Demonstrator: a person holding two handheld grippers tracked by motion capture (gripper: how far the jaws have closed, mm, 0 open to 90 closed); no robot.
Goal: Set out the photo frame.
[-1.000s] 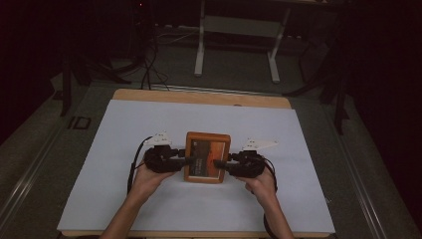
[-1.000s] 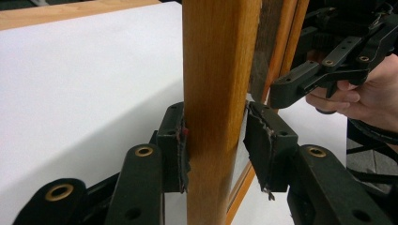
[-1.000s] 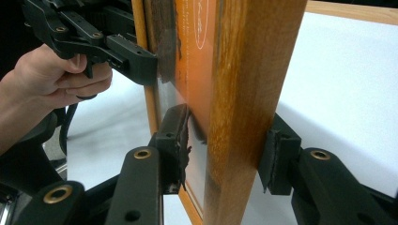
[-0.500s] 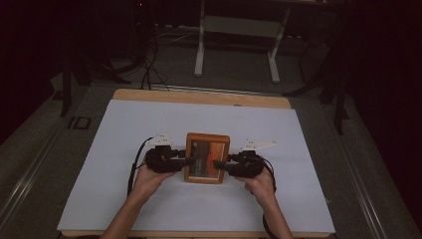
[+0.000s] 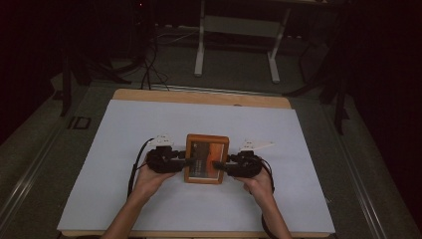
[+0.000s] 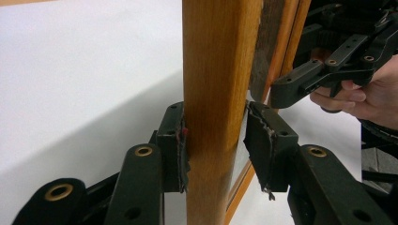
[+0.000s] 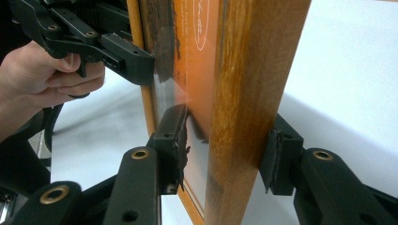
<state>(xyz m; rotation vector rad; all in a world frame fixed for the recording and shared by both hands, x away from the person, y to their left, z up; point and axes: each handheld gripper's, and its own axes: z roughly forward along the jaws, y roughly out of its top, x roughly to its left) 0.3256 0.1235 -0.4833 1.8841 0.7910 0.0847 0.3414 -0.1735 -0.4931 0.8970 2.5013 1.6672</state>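
1. The wooden picture frame (image 5: 207, 159) sits a little nearer the person than the middle of the white table cover (image 5: 119, 129), held between the two grippers.
2. The left gripper (image 5: 185, 162) meets the frame's left side rail. In the left gripper view its jaws stand on either side of that rail (image 6: 217, 108): one pad (image 6: 177, 145) presses the wood, the other pad (image 6: 259, 140) looks a hair off it — so it grips the frame, but perhaps not squarely.
3. The right gripper (image 5: 219, 165) takes the frame's right side rail. In the right gripper view one jaw lies on the glass face, the other on the outer wood (image 7: 248, 93); it is closed on the frame.
4. Whether the frame is lifted off the cover or resting on it, I cannot tell.
5. Likely risks from here:
   - Uneven pull by the two hands would twist the frame, and the smooth varnished rail could slide out of the left pads.
   - The right jaw bearing on the glass could slip or stress the pane if squeezed harder.
   - The frayed pad edges give less grip — a quick tilt may let the frame drop onto the cover.
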